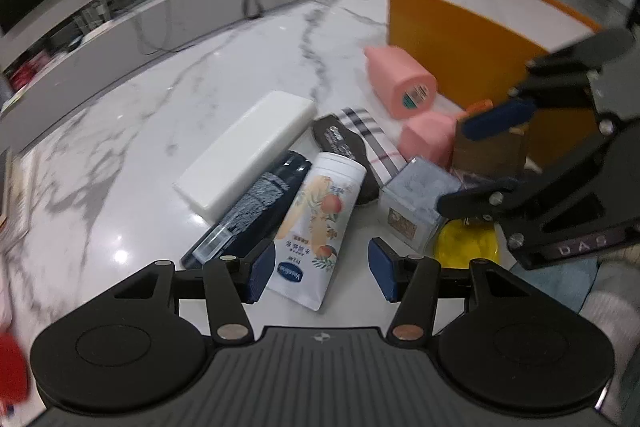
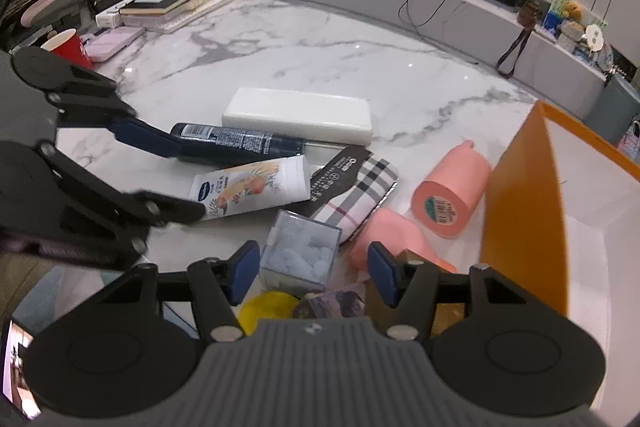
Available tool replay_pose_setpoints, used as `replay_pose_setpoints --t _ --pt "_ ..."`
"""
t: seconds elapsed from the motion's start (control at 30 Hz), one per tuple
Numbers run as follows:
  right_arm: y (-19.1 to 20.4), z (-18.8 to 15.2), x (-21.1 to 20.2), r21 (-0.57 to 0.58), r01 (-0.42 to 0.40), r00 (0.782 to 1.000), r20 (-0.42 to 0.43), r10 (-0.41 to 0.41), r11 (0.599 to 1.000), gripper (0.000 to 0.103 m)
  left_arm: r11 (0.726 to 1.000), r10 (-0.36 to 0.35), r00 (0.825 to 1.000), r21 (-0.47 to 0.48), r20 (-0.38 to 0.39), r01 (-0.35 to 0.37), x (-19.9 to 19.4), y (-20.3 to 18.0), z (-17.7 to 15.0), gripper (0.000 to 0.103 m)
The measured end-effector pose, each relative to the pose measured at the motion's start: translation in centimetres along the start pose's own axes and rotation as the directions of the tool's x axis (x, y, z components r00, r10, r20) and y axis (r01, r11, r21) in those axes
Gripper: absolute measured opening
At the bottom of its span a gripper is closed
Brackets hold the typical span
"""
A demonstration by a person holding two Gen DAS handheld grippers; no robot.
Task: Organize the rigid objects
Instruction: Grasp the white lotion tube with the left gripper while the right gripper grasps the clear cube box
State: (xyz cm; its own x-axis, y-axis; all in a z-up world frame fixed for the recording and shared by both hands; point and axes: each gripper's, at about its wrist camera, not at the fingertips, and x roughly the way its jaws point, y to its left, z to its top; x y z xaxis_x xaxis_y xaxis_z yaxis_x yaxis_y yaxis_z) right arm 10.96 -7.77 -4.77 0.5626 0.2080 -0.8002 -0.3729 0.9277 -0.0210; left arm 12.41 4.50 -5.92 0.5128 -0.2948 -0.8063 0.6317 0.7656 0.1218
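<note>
A white lotion tube (image 1: pixel 320 223) with a peach print lies in a pile on the marble table (image 1: pixel 132 155). Its flat end sits between the pads of my left gripper (image 1: pixel 322 273), with a gap at the right pad, so the gripper is open. The right wrist view shows that left gripper (image 2: pixel 186 181) straddling the tube (image 2: pixel 252 189). My right gripper (image 2: pixel 312 267) is open around a clear box of white pieces (image 2: pixel 298 255), with its pads not touching it. The same right gripper (image 1: pixel 480 163) shows at the right of the left wrist view.
Beside the tube lie a dark blue bottle (image 1: pixel 250 211), a long white box (image 1: pixel 248 151), a plaid sock pack (image 2: pixel 352 195) and two pink cups (image 1: pixel 402 81) (image 1: pixel 430 139). An open orange box (image 1: pixel 460 39) stands at the right. A yellow item (image 1: pixel 468 243) lies near.
</note>
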Motion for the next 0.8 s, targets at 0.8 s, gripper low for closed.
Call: replay_pose_setpoints --t 0.8 --pt "-0.3 0.6 4.3 0.118 -0.055 0.986 -0.150 0.072 0.991 0.051 0.994 0.019 0.999 0.108 -0.050 -0.014 6.1 0.1 0.5 0.054"
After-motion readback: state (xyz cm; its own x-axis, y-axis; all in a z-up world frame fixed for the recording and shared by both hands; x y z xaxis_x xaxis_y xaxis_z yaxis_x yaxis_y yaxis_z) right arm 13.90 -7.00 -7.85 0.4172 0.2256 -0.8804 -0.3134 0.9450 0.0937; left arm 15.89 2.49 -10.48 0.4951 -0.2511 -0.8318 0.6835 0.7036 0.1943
